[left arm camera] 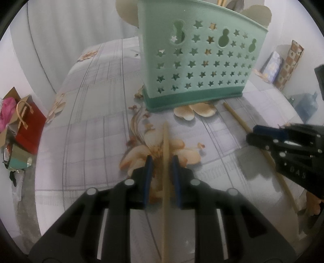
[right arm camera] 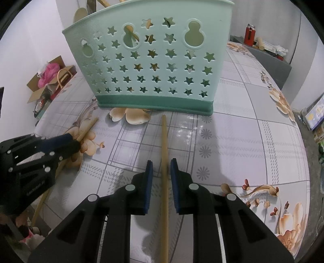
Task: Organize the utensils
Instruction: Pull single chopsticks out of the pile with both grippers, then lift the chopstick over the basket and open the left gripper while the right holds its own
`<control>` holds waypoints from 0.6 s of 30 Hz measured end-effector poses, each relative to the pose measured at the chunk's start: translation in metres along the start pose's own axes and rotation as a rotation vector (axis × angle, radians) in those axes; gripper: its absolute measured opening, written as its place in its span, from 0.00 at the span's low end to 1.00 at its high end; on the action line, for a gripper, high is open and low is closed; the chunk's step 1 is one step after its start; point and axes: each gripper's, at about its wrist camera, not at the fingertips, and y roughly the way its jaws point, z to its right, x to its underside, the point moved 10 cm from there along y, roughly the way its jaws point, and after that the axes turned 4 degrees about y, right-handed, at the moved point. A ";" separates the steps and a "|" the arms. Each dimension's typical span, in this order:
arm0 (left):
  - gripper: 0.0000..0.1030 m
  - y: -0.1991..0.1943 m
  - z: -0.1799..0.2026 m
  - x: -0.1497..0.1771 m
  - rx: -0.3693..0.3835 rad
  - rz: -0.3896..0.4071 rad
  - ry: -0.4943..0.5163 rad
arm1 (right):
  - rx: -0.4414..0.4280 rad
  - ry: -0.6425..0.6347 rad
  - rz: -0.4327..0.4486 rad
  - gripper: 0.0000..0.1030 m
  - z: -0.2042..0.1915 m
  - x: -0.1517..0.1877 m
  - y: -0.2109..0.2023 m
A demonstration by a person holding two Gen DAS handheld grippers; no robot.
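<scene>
Left gripper: released. Blue pads sit narrowly either side of the left chopstick, with tablecloth showing in both gaps. The stick lies flat on the floral table, its tip towards the holder.

Right gripper: also not clenched. Jaws are drawn in close around the right chopstick, its right pad nearly touching and a gap on the other side. This stick is flat too, its far end just short of the holder's base.

Green star-punched utensil holder stands upright beyond both sticks, with wooden spoons poking above its rim.

Far off the table: red gift bag and red flask.
</scene>
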 end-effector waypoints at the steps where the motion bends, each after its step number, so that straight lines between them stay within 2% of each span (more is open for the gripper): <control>1: 0.17 0.001 -0.002 -0.002 0.004 0.003 -0.002 | 0.002 0.001 0.001 0.17 0.000 0.000 0.000; 3: 0.16 0.003 -0.004 -0.004 0.011 0.007 -0.004 | 0.005 0.003 0.003 0.17 -0.001 0.000 0.000; 9: 0.05 0.010 -0.011 -0.014 0.022 0.013 -0.006 | 0.002 0.016 0.009 0.17 -0.001 -0.003 0.001; 16: 0.04 0.014 -0.017 -0.022 0.098 0.007 -0.051 | -0.026 0.030 0.010 0.17 0.000 -0.007 0.003; 18: 0.04 0.008 -0.017 -0.025 0.118 0.032 -0.067 | -0.034 0.035 0.014 0.17 0.001 -0.009 0.004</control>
